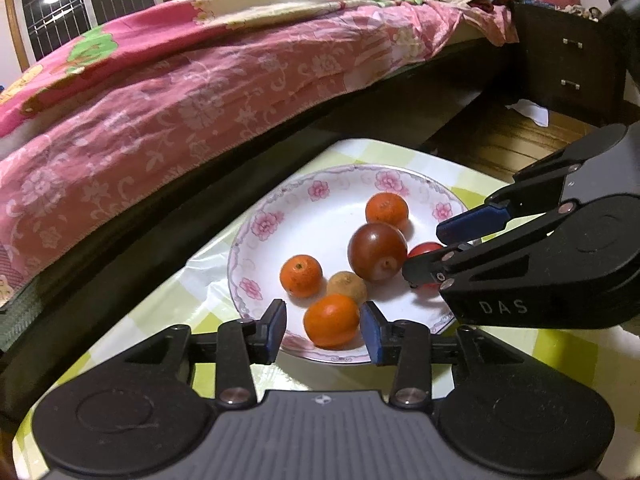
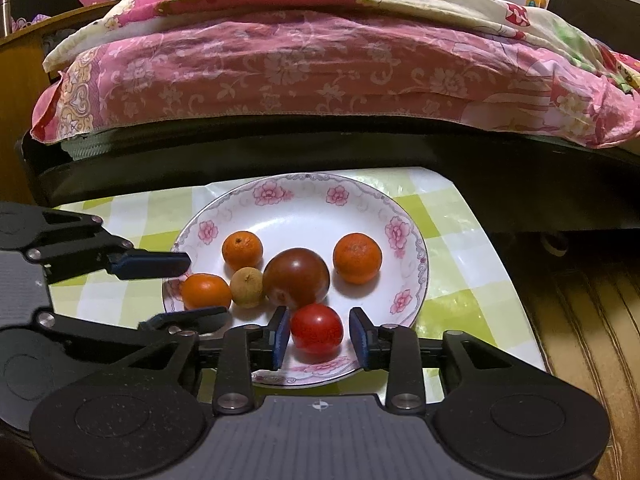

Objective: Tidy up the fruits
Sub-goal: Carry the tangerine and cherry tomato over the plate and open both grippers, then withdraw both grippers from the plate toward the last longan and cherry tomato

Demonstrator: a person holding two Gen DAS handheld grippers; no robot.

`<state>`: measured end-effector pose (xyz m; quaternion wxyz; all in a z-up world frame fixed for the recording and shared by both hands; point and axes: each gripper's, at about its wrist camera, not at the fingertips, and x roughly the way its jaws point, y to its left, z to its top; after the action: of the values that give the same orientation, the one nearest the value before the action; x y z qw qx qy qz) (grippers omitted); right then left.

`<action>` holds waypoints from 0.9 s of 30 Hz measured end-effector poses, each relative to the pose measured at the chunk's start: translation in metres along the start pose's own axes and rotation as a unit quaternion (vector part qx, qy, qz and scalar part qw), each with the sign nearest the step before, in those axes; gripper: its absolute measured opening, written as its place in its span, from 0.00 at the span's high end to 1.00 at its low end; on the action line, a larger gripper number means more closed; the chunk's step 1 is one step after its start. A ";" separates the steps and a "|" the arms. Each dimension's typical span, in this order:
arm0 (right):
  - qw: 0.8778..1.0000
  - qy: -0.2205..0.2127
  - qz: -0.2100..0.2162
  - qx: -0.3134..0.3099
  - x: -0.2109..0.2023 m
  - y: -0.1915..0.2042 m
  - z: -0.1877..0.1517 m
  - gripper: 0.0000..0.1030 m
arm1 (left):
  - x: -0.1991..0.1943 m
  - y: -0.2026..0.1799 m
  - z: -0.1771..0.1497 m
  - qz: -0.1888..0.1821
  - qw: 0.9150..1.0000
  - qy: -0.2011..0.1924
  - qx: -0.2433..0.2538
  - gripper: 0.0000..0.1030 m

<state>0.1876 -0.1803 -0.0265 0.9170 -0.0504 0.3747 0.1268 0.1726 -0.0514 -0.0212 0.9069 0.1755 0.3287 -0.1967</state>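
A white plate with pink flowers (image 1: 320, 200) (image 2: 304, 212) holds several fruits. My left gripper (image 1: 324, 326) is open, its pads on either side of an orange mandarin (image 1: 331, 321) (image 2: 206, 291) at the plate's near rim. My right gripper (image 2: 318, 334) (image 1: 428, 252) is open around a small red tomato (image 2: 317, 329) (image 1: 426, 249), with gaps on both sides. A large dark red tomato (image 1: 377, 252) (image 2: 297, 278), a tan longan (image 1: 347, 286) (image 2: 247, 287) and two more mandarins (image 1: 301, 275) (image 1: 387, 211) lie in the plate.
The plate sits on a small table with a green-and-white checked cover (image 2: 452, 280). A bed with pink floral bedding (image 1: 160, 92) (image 2: 300, 72) runs close behind the table. A dark nightstand (image 1: 568, 64) and wooden floor (image 2: 580, 320) lie to the right.
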 end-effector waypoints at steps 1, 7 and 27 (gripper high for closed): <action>1.000 -0.002 0.000 0.001 -0.001 0.000 0.000 0.71 | -0.002 0.001 0.000 0.000 1.000 -0.001 -0.001 0.53; 1.000 -0.011 0.004 0.012 -0.007 -0.001 0.004 0.71 | -0.016 0.008 -0.003 -0.007 1.000 0.000 -0.016 0.53; 0.998 0.013 0.067 -0.011 -0.033 0.031 -0.025 0.68 | -0.050 0.022 -0.054 -0.040 0.998 0.045 -0.028 0.52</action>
<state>0.1399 -0.1620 -0.0209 0.9008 -0.0370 0.3879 0.1919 0.1194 0.0041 -0.0231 0.8869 0.1454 0.3818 -0.2157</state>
